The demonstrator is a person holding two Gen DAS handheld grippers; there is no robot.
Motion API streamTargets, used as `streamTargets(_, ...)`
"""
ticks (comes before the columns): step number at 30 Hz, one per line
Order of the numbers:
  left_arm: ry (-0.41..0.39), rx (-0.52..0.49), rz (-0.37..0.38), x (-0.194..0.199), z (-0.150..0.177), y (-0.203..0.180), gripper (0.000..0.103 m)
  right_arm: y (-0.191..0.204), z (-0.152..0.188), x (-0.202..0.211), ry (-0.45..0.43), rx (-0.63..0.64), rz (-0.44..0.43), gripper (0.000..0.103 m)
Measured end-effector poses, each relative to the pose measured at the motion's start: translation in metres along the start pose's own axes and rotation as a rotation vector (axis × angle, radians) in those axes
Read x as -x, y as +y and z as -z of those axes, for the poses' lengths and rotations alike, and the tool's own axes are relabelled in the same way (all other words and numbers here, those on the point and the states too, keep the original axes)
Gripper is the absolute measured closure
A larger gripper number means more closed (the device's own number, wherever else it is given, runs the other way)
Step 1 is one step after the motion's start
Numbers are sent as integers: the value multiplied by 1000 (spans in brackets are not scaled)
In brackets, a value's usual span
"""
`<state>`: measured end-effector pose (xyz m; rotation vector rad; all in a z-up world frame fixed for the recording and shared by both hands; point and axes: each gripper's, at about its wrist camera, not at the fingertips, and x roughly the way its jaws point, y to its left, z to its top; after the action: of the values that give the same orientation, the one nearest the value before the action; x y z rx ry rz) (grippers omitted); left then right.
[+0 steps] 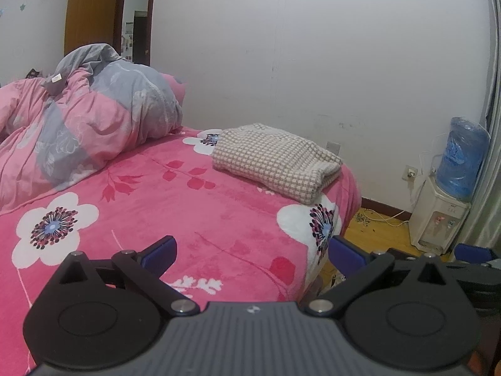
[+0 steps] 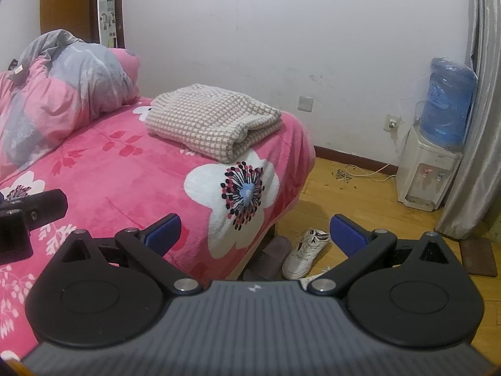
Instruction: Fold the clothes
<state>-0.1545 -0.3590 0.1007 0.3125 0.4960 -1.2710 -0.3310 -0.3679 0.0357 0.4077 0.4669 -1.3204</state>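
- hovering above the near part of the bed, the left gripper point(image 1: 252, 252) has its blue-padded fingers spread wide with nothing between them; only pink blanket point(image 1: 194, 213) shows in the gap.
- the right gripper point(image 2: 255, 235) is likewise spread and empty, held just past the bed's near right corner, so its gap looks down partly on the blanket and partly on the wooden floor point(image 2: 360, 200).
- the folded checked garment point(image 2: 213, 120), beige and white, lies at the far right corner of the bed, apart from both tools. its rolled, open edge faces the right side of the bed and sits close to that edge.
- judging by its neat shape, this garment looks already folded; no unfolded clothing is visible in either view.
- risk: the garment sits so near the corner that a nudge from a finger, or a tug on the blanket, could slide it off onto the floor.
- risk: pinching only the top layer would likely peel the fold open, since the layers lie loose.
- risk: the plush blanket could be caught along with the garment if the fingers close too low.
- a crumpled pink and grey quilt point(image 1: 78, 125) is heaped along the far left of the bed, well apart from the garment.
- on the floor beside the bed lie a white shoe point(image 2: 305, 255) and a dark slipper point(image 2: 271, 258), where a fallen garment might land.
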Motion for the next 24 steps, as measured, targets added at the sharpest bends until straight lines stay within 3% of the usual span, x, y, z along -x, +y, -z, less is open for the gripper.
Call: streamTargets(24, -2, 1, -11, 2, 0, 1, 0, 5, 1, -2, 1, 27, 27, 1)
